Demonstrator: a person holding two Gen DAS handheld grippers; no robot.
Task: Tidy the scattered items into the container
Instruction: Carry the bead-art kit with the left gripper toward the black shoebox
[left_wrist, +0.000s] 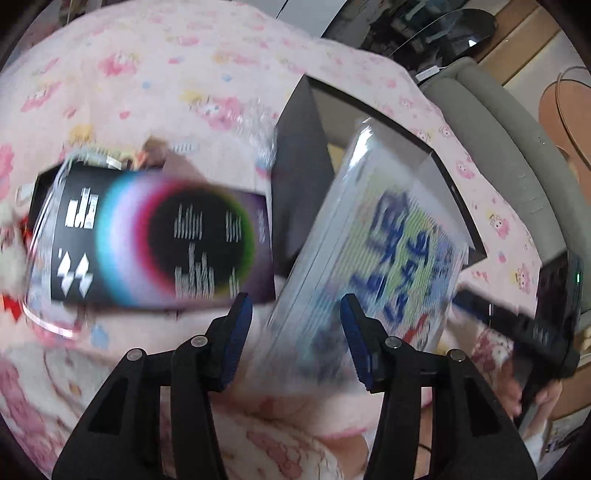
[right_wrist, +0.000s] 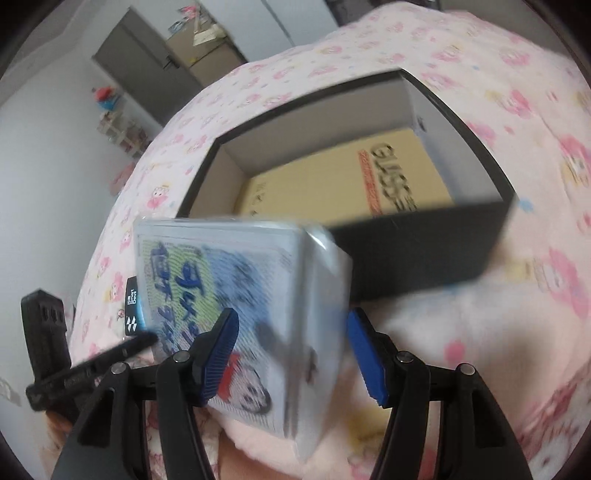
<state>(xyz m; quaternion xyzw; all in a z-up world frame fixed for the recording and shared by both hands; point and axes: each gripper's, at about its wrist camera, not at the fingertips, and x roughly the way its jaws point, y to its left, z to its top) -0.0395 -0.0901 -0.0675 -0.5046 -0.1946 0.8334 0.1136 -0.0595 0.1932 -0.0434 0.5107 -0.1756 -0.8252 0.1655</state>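
A white plastic-wrapped pack (right_wrist: 258, 295) with blue lettering hangs tilted just before the black open box (right_wrist: 424, 251), and my right gripper (right_wrist: 291, 358) is shut on its lower end. Inside the box lies a yellow carton (right_wrist: 369, 177). In the left wrist view the pack (left_wrist: 388, 240) leans over the box's near corner (left_wrist: 299, 166). A flat black box with a rainbow ring (left_wrist: 166, 236) lies on the blanket left of it, just past my left gripper (left_wrist: 295, 332). That gripper stands open, its blue pads pressing on nothing.
Everything rests on a pink cartoon-print blanket (left_wrist: 166, 74). Blurred small red-and-white items (left_wrist: 11, 240) lie at the far left. A grey padded edge (left_wrist: 498, 129) and wooden floor lie beyond. A grey door (right_wrist: 147, 59) and cardboard boxes (right_wrist: 207, 48) stand in the room.
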